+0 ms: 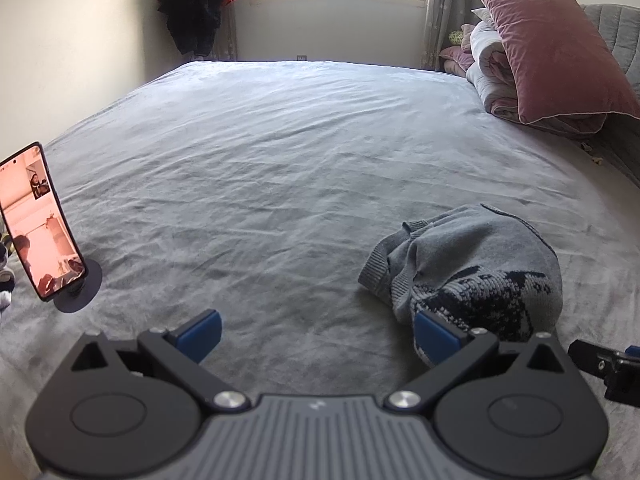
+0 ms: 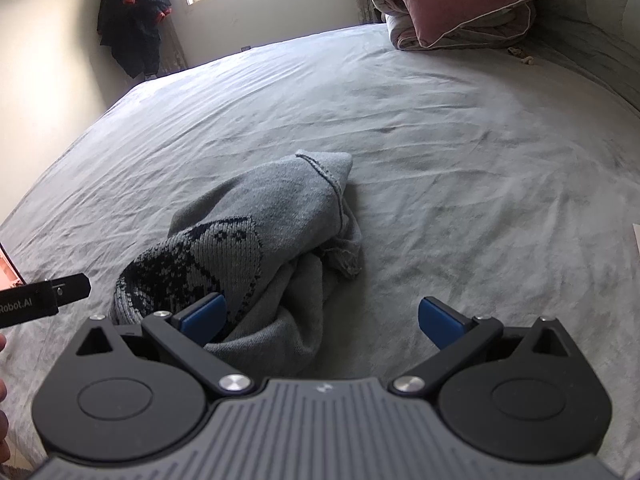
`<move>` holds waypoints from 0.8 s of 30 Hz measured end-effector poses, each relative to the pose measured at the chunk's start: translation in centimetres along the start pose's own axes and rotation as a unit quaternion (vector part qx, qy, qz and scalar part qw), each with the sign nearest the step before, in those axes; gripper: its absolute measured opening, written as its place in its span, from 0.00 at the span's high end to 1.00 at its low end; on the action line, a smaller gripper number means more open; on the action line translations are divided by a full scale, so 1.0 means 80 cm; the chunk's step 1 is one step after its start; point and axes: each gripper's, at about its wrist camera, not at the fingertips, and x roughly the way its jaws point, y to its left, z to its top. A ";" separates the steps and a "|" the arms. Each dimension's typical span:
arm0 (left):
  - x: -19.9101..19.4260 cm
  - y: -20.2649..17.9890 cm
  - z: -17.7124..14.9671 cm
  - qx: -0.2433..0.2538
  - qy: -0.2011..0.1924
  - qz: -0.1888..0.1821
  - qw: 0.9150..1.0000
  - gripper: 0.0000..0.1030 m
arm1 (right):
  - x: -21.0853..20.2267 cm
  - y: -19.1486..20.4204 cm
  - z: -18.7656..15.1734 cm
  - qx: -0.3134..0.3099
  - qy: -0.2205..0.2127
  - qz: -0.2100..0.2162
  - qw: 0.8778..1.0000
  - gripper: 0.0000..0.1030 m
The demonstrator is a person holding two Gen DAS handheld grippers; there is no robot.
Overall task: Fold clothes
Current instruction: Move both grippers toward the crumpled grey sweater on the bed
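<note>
A grey knitted sweater [image 1: 472, 268] with a dark pattern lies crumpled in a heap on the grey bed sheet [image 1: 280, 152]. In the left wrist view it sits right of centre, just beyond my left gripper's [image 1: 318, 334] right pad; that gripper is open and holds nothing. In the right wrist view the sweater [image 2: 280, 236] lies in front and to the left, its near folds reaching between the fingers of my right gripper [image 2: 322, 320], which stands open. The tip of the left gripper [image 2: 60, 290] shows at the left edge.
A phone [image 1: 38, 220] on a round stand sits at the bed's left edge. Folded quilts and a pink pillow [image 1: 552, 48] are stacked at the head of the bed on the right. A dark jacket [image 1: 200, 4] hangs on the far wall by the window.
</note>
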 end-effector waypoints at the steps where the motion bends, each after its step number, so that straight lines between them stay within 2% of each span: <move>1: 0.001 0.001 0.000 0.001 0.000 0.000 1.000 0.00 | 0.000 0.001 -0.001 0.000 0.001 0.001 1.000 0.00; 4: 0.002 0.002 0.000 -0.001 0.005 -0.005 1.000 0.00 | 0.000 0.001 -0.001 -0.001 0.002 0.002 1.000 0.00; 9: 0.006 0.006 -0.001 -0.010 0.020 -0.033 0.999 0.00 | 0.001 0.003 -0.003 -0.003 0.007 0.006 1.000 0.00; 24: 0.011 0.005 -0.002 -0.011 0.031 -0.040 0.999 0.00 | 0.003 0.005 -0.004 -0.008 0.013 0.014 1.000 0.00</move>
